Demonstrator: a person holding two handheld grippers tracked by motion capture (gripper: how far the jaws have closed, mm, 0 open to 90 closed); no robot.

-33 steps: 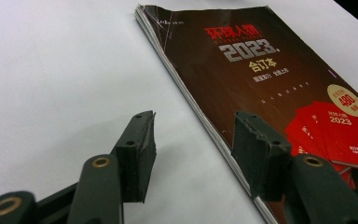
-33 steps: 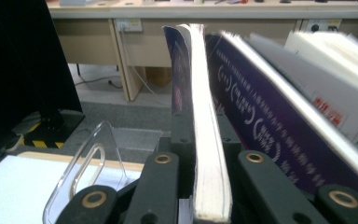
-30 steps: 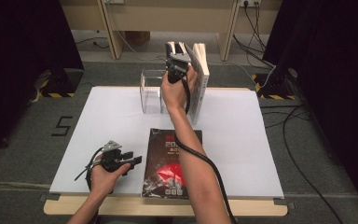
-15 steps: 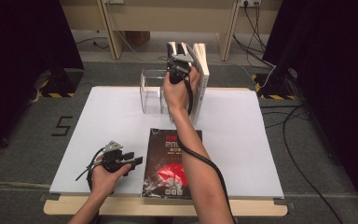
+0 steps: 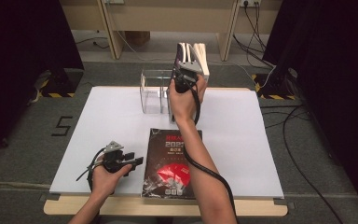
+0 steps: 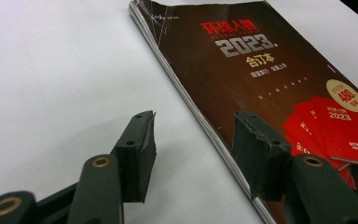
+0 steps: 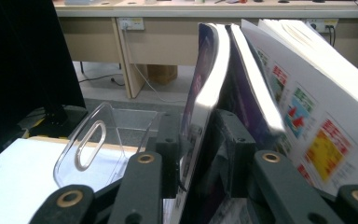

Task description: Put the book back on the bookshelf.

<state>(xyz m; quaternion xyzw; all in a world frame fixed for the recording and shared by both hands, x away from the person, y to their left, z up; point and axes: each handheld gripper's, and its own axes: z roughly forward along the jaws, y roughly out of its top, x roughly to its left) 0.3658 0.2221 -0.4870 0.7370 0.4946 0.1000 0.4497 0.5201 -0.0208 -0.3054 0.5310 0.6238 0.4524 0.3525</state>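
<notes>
Standing upright, magazine [image 7: 200,93] spine up.

Even overhead light falls on the white rectangular table sheet [image 5: 112,121], while the room's sides lie in deep shadow. Glare streaks the glossy upright magazine cover [image 7: 205,88] in the right gripper view. The nearby black jaws look soft and blurred in both gripper views.

Count: 1 dark mag [image 5: 172,163] lying flat on the white board [image 5: 98,116], 3 mags standing upright [image 7: 261,93] at the far edge, 1 clear acrylic rack [image 5: 154,91] w/ dividers, 2 grippers – left gripper [image 5: 140,161], right gripper [image 7: 196,154], 1 per hand
</notes>
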